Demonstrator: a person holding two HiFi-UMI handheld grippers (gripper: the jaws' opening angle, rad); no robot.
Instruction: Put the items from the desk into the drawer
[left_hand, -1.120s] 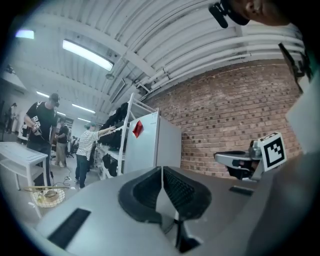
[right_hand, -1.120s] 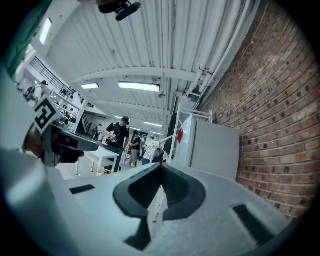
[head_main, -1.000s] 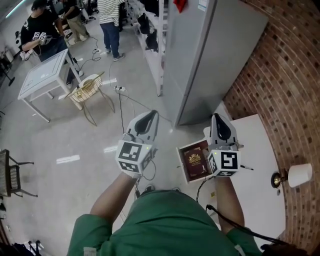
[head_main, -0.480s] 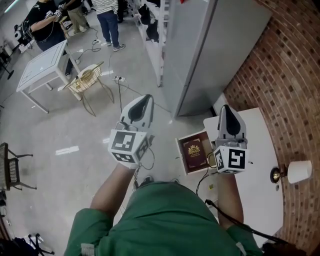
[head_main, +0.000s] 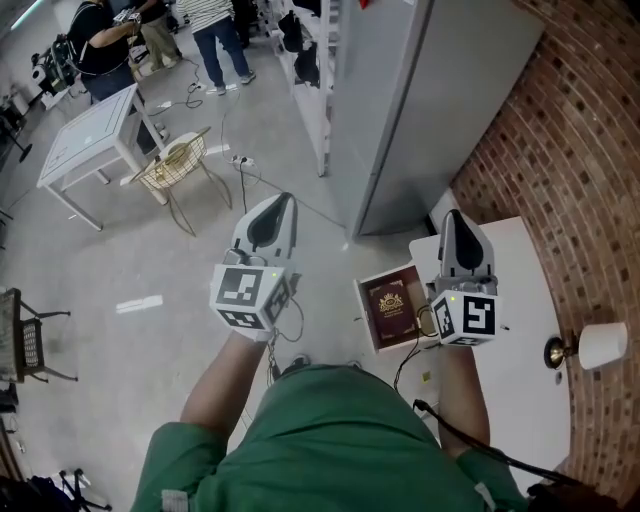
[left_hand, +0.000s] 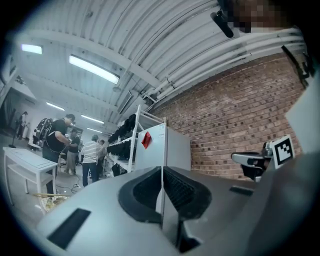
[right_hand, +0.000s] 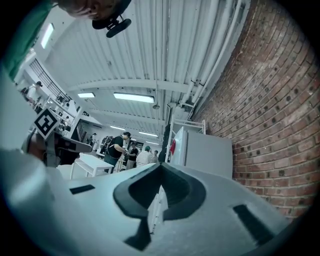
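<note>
Grey cabinet (head_main: 430, 110) beside brick wall (head_main: 580, 130); white table (head_main: 85, 150), people (head_main: 215, 40) beyond.

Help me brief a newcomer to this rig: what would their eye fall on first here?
First, the two marker-cubed tools held out in front of the person: the left tool over the floor, the right tool over the white desk, both with jaws shut on nothing. Next, the maroon book with a gold crest at the desk's left edge beside the right tool, and the brick wall behind the desk.
</note>
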